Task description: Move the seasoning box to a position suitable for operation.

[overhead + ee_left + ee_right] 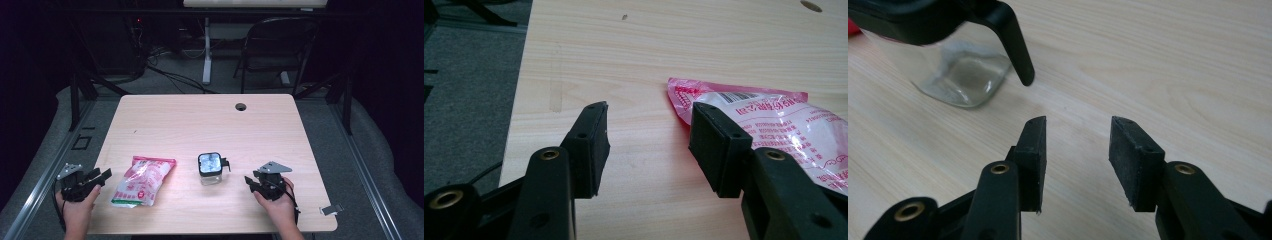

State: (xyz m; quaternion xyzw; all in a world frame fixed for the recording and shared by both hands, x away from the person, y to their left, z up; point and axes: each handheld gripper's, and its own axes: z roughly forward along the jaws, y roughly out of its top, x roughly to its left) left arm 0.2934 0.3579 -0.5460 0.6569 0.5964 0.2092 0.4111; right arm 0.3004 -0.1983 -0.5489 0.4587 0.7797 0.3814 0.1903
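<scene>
A pink and white plastic bag (pixel 142 181) lies flat on the wooden table (pixel 200 125), left of centre near the front. To its right stands a clear glass jar (pixel 211 169) with a black lid and a black clasp on its right side. My left gripper (pixel 102 176) rests at the table's front left edge, open, its jaws pointing toward the bag (pixel 769 115), with bare wood between them. My right gripper (pixel 251 181) is open too, just right of the jar (pixel 955 65), whose clasp (pixel 1015 42) hangs a little beyond the fingertips.
A round cable hole (pixel 241 106) sits near the table's far edge. A small metal clip (pixel 331 210) lies at the front right corner. A dark chair (pixel 280 45) and a white table leg (pixel 207 50) stand on the floor beyond the table.
</scene>
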